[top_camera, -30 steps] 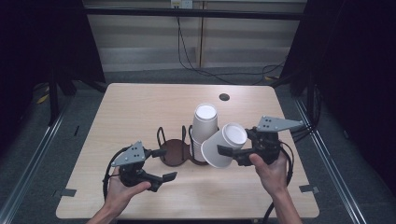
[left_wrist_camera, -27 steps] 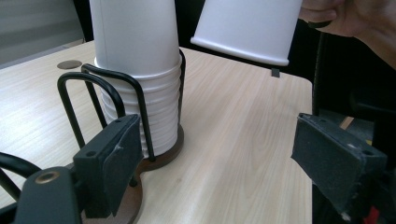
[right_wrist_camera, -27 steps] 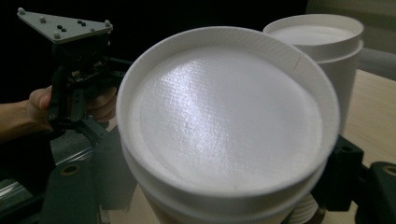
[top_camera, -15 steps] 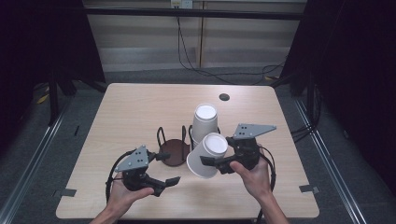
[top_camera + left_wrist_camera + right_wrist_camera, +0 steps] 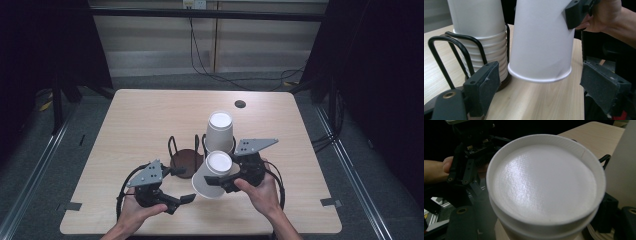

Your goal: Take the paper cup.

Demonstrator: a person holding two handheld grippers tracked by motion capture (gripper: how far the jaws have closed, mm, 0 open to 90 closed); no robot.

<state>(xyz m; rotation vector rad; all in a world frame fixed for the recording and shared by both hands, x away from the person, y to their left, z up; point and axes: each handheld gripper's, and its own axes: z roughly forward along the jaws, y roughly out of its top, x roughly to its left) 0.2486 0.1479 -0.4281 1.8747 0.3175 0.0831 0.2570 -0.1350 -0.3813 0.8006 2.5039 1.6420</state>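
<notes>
While our right gripper (image 5: 225, 182) stays clamped on the inverted white paper cup (image 5: 212, 174), we ease it down level beside the cup stack (image 5: 220, 131) in the black wire holder (image 5: 176, 149). Our left gripper (image 5: 172, 187) waits just left, jaws apart, empty. Thin smooth tapered walls crush easily.

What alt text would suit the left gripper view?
An upside-down white paper cup, tilted and held from the upper right by the other tongs, hangs just above the wooden table. Left of it, stacked cups sit in a black wire rack.
</notes>
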